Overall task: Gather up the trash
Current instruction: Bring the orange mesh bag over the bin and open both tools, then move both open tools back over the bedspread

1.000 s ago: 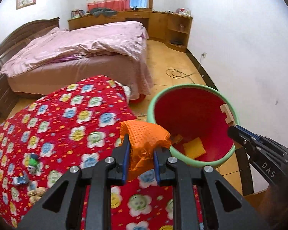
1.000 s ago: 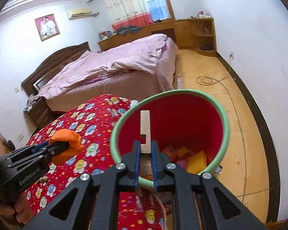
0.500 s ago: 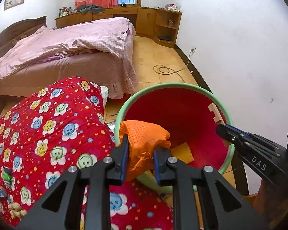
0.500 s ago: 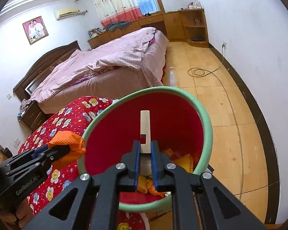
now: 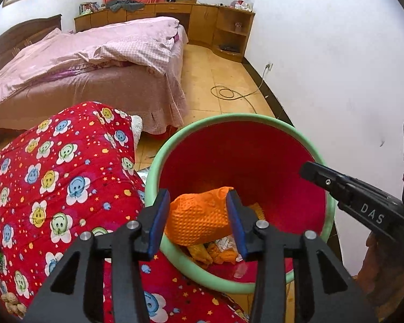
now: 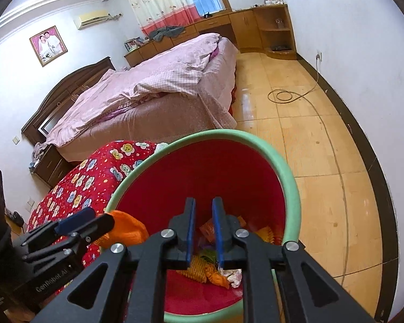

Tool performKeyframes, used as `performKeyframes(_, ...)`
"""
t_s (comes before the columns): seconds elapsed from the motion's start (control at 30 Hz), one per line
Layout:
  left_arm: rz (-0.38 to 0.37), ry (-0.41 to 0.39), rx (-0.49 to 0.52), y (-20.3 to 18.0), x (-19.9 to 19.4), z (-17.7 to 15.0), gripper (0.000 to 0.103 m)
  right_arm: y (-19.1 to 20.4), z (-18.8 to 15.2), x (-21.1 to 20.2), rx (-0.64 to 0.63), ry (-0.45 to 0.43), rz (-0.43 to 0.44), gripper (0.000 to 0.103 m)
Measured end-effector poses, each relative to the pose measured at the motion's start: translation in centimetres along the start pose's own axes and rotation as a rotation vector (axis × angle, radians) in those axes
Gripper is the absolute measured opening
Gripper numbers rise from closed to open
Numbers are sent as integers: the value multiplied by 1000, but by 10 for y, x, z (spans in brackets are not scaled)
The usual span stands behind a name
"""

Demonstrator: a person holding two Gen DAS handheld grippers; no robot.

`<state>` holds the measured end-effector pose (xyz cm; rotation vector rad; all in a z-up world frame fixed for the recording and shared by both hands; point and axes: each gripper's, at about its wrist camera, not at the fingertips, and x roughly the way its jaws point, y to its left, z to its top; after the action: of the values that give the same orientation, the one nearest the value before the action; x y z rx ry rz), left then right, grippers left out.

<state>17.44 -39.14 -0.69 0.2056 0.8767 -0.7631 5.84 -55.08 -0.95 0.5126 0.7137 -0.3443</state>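
A red bin with a green rim (image 5: 223, 119) (image 6: 291, 177) stands beside the red flowered quilt (image 5: 54, 177). My left gripper (image 5: 199, 210) is open over the bin's near rim; a crumpled orange mesh wrapper (image 5: 199, 220) sits loosely between its spread fingers. It also shows in the right wrist view (image 6: 126, 226). My right gripper (image 6: 203, 223) is open and empty over the bin. Orange, yellow and white scraps (image 6: 215, 271) lie on the bin's bottom. No wooden piece shows.
A bed with pink covers (image 5: 94, 62) stands behind. A cable coil (image 5: 226, 91) lies on the tiled floor by the white wall. Small items and peanuts (image 5: 10, 304) lie on the quilt at far left.
Both grippers have opened over the bin. The wooden piece has left the right gripper. The left fingers have spread from the orange wrapper, and both grippers sit closer over the bin.
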Motion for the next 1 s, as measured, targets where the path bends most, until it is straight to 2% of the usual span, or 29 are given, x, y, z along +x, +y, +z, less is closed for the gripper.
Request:
performKeyframes(0.03,-2,1,-2,0,0,-1,45,1,-1,-1,0,-1,1,20)
performKeyframes(0.17,-2,-12,10,0,-5,-4,61,4,-2,-4,2,-8,2,26)
performKeyframes(0.43,3,-43,-5,10,-29,-10,61,15,-10,-15,3,-25,-1,28)
performKeyframes(0.7,42,-63,-90,39,-62,-26,61,36,-20,-33,-17,-46,15,45)
performKeyframes(1.0,144,-89,-187,87,-105,-50,61,72,-31,-46,-56,-51,62,53)
